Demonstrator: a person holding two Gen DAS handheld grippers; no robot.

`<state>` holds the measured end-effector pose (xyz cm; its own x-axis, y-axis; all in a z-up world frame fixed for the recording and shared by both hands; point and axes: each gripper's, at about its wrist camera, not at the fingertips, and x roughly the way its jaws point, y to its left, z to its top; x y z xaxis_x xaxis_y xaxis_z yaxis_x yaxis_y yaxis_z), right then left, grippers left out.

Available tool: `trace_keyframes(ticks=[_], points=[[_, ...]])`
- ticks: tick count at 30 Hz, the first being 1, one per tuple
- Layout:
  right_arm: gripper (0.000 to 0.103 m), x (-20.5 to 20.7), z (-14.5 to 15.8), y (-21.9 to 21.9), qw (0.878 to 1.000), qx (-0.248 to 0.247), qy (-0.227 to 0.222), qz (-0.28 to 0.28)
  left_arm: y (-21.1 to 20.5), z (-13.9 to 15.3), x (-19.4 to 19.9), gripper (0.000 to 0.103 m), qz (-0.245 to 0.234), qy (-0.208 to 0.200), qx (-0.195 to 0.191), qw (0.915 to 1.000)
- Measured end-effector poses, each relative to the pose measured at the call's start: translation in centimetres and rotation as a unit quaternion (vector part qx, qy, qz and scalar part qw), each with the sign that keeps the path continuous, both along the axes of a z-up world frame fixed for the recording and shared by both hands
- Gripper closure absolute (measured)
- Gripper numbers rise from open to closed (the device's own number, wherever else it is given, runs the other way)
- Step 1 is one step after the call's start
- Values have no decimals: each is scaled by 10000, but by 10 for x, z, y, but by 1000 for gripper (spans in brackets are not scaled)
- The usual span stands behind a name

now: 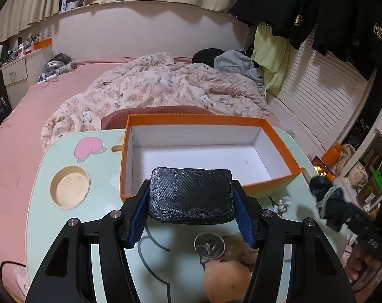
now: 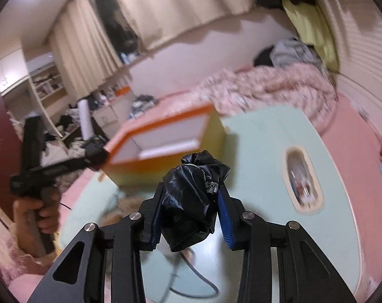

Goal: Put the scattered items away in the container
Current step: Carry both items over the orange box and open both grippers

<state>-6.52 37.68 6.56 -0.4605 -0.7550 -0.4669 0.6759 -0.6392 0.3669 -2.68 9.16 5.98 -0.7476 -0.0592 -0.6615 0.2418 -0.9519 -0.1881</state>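
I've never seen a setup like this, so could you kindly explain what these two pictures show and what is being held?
No robot: a person holds a two-finger gripper in each hand, with a fisheye camera looking along the fingers. In the left view, the left gripper clamps a black textured pad before an empty orange box on a pale green bed table; fluffy balls and a small tin lie below. The blurry right view shows the right gripper pinching crumpled black cloth.
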Motion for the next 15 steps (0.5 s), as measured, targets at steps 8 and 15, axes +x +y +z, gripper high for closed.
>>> trace_keyframes(ticks=[8, 15], points=[[67, -26, 43, -64, 9978, 116, 497, 421, -4, 0, -39, 42, -41, -188, 24, 9998], [43, -64, 30, -125, 9970, 602, 224, 433, -10, -14, -67, 41, 36, -446, 109, 9989]])
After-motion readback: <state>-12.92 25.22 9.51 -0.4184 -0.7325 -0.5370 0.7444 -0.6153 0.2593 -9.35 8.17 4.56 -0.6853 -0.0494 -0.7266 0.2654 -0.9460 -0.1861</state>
